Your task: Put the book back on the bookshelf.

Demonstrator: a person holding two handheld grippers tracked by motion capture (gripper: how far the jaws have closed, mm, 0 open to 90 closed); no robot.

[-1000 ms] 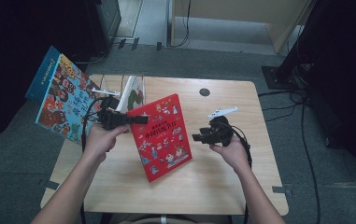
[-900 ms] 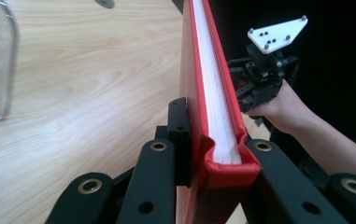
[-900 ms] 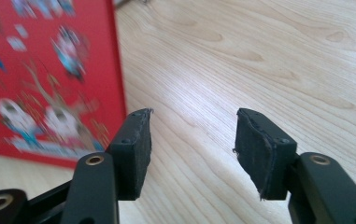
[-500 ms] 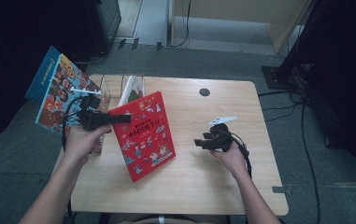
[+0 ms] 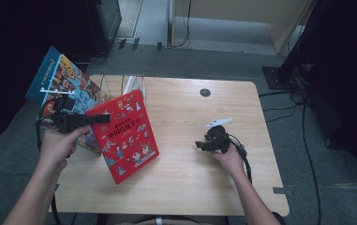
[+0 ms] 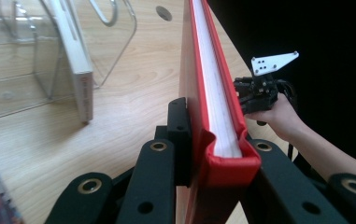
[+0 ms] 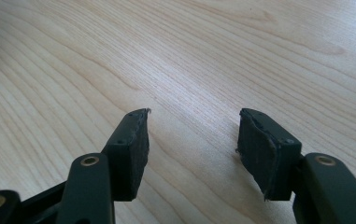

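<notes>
Clear rack (image 5: 120,86) on table (image 5: 241,173)

Red book's (image 6: 213,107) lower part cut off by bottom edge, cover text (image 5: 122,126) too small — unreadable

The high view looks forward and down on the whole light wooden table (image 5: 190,122). The left gripper view rides close along a glossy red hardcover book (image 6: 213,93), sharing it with the high view. The right gripper view faces bare tabletop closely
</notes>
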